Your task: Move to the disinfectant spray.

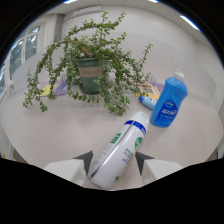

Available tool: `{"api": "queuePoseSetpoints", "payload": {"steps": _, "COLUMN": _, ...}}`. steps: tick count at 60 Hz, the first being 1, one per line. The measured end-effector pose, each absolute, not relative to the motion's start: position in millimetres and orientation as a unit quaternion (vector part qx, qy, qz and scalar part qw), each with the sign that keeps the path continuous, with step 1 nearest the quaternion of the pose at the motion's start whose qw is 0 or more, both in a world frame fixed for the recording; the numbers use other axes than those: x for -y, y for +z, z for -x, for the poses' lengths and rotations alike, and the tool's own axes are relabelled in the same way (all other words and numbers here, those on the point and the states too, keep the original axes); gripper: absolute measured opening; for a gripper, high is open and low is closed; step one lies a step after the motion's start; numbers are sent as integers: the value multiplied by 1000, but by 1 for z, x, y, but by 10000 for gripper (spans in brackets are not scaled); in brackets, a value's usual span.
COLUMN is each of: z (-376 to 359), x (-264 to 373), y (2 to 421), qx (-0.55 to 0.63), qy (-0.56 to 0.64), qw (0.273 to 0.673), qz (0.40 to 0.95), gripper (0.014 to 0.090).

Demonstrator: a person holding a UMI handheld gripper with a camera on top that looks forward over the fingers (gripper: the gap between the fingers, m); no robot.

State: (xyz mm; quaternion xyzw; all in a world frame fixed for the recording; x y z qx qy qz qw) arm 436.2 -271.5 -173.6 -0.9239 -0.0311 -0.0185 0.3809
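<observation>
The disinfectant spray (120,152), a white can with a green label and a blue band near its cap, lies on its side on the pale table (45,135). Its base end sits between the two fingers of the gripper (113,161), and its cap end points away toward the far side of the table. The jaws stand wide, one finger on each side of the can. Whether either finger touches the can's wall cannot be told; no squeeze is evident, and the can rests on the table under its own weight.

Beyond the can stands a blue bottle (169,104), upright, with a small blue-and-white item (147,102) lying just beside it. A potted plant (90,70) stands further back, near the middle of the table.

Judgement: the approach step appears essentially complete, as the gripper is at the spray. If a grasp follows, the next move calls for closing evenly on the round body, which may roll.
</observation>
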Motion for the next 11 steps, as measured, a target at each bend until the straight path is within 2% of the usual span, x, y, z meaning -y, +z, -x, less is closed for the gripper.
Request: {"api": "queuePoseSetpoints", "payload": {"steps": 11, "z": -436, "x": 271, "y": -172, "qx": 29, "qy": -18, "qw": 381, "qz": 924, "gripper": 843}}
